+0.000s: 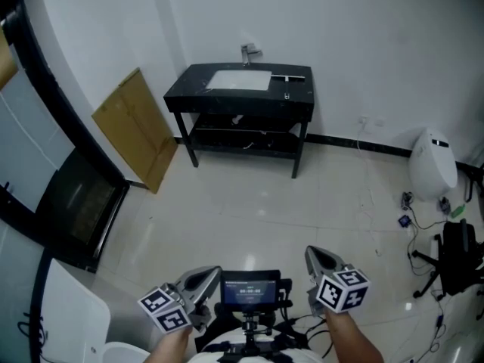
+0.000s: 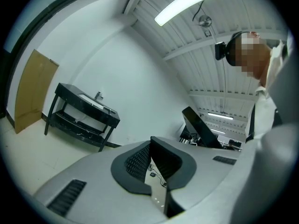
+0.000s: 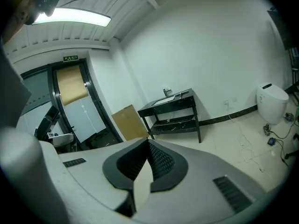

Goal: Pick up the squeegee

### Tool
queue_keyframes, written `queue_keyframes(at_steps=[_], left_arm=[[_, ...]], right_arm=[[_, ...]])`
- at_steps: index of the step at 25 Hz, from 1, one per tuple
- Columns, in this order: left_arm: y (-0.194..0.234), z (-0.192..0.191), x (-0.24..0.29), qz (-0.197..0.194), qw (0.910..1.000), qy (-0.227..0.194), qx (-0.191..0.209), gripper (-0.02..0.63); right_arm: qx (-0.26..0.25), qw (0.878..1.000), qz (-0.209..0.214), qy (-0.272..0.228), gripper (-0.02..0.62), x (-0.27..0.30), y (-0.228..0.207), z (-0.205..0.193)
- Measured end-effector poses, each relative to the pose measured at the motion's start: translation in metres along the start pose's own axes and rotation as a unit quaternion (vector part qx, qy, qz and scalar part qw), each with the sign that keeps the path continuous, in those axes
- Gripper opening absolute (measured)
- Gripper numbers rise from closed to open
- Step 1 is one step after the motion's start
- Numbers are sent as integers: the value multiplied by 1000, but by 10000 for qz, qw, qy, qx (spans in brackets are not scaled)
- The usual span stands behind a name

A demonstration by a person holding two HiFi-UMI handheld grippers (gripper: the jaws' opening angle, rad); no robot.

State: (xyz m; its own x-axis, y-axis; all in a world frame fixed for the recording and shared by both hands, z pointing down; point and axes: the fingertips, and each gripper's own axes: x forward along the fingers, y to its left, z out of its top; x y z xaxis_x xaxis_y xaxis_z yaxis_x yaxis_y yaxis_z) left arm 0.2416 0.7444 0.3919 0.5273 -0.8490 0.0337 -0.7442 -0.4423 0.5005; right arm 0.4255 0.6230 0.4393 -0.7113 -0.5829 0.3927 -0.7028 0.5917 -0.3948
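My grey left gripper (image 1: 203, 277) and grey right gripper (image 1: 318, 259) wait low, jaws together on nothing. The slim dark squeegee (image 1: 290, 77), apparently atop the black metal washstand (image 1: 187, 88) at twelve o'clock, lies well beyond reach.

No legible text or signs

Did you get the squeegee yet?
Not yet. Nothing looks done: the left tongs and right tongs are shut and empty. The black sink table stands far across the room, and I cannot pick out a squeegee. Finding and grabbing it are left.
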Motion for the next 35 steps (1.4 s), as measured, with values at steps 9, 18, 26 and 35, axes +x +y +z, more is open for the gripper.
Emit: queue_keyframes(at_steps=[9,18,26,35], left_arm=[[90,46,18,-260,9996,-76,-101,-3],[206,121,7,-600,9980,157,-77,-3],[271,154,5,-774,9966,205,-188,-3],[320,173,50,-736,9966,324,-188,-3]], right_arm=[[53,9993,-356,-114,-6,74,8,32],[182,9972,-668,-278,-6,182,68,73],[256,9950,-908,-313,-6,237,92,86],[294,9948,-916,-347,-6,298,59,120]])
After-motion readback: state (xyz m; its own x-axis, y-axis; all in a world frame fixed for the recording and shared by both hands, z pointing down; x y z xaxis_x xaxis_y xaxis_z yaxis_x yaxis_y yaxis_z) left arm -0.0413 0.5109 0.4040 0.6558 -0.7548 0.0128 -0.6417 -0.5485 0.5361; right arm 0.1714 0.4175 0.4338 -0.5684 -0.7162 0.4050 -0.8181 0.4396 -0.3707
